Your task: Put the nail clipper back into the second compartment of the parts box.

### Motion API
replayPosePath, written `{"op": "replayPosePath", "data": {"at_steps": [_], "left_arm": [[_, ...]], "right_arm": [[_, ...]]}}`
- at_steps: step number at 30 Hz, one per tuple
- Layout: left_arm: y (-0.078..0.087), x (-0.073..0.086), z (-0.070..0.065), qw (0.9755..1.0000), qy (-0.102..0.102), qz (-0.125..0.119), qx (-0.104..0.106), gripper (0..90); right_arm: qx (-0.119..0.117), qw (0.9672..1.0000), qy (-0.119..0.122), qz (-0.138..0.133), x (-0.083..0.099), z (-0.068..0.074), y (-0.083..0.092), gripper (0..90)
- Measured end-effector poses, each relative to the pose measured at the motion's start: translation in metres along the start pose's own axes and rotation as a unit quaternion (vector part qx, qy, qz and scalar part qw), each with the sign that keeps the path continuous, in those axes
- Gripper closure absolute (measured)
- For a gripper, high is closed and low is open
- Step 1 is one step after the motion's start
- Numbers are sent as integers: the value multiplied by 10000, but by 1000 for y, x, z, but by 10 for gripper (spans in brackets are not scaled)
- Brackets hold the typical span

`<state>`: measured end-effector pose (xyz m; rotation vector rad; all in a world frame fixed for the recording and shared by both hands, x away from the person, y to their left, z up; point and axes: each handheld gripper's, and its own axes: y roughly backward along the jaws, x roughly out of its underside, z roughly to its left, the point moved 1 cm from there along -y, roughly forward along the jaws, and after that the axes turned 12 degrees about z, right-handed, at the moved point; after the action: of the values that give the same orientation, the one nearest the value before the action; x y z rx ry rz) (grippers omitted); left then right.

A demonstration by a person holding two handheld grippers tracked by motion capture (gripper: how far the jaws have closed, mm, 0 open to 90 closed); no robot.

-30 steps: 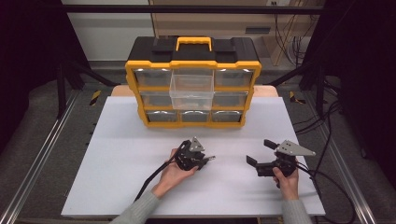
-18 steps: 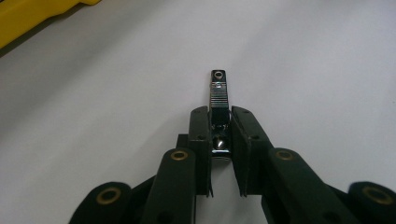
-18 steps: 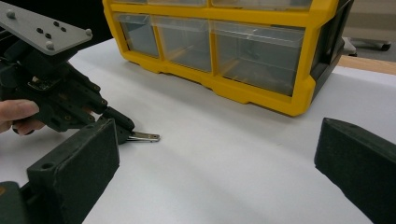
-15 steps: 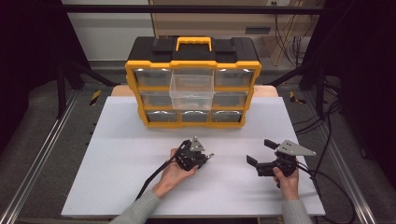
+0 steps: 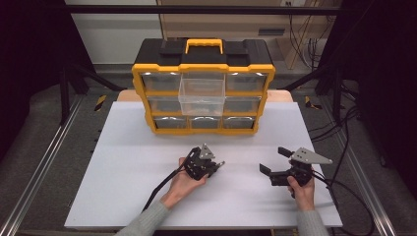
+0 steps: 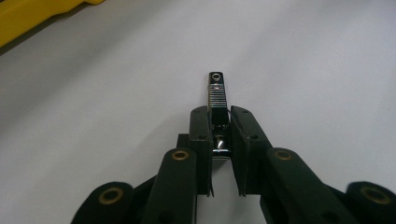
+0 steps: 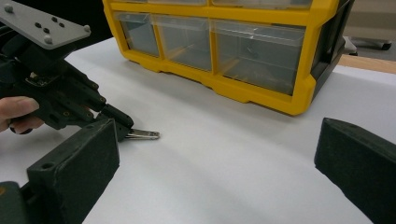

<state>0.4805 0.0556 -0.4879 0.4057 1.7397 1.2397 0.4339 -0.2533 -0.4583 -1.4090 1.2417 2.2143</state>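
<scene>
Left tool (image 6: 219, 140) is clamped on a small flat silver metal nail clipper (image 6: 217, 93), its two black jaws pressed against the clipper's sides so that the ridged lever end sticks out past the tips. The jaws have just been closing on it, and the clipper sits between them. Seen from the high view, this tool (image 5: 220, 164) lies low over the white table (image 5: 123, 162) near the middle, at about 6 o'clock from the yellow-and-black plastic drawer organiser (image 5: 204, 66), with its tips pointing toward 3 o'clock. Holding the clipper by its body and leaving the far end free looks like a way to keep it level and easy to set into something.

Right tool (image 5: 269, 169) rests at about 4 o'clock from the organiser, well apart from the left one, with its jaws wide open and nothing between them; its own camera looks across the table at the clipper (image 7: 142, 135) poking from the other tool. It seems to be waiting, free to steady or open things.

One clear plastic drawer (image 5: 201, 93) in the organiser's middle column is pulled out toward the person, probably as the place meant for the clipper.
</scene>
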Motion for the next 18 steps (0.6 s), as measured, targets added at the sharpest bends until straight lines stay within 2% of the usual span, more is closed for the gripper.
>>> {"op": "replayPosePath", "data": {"at_steps": [9,18], "left_arm": [[11,-1,-3,9999,-44,-107,51,788],[28,-2,-5,9994,35,-293,153,788]], "right_arm": [[-12,10000,0,16,0,0,0,5],[-8,10000,21,12,0,0,0,5]]}}
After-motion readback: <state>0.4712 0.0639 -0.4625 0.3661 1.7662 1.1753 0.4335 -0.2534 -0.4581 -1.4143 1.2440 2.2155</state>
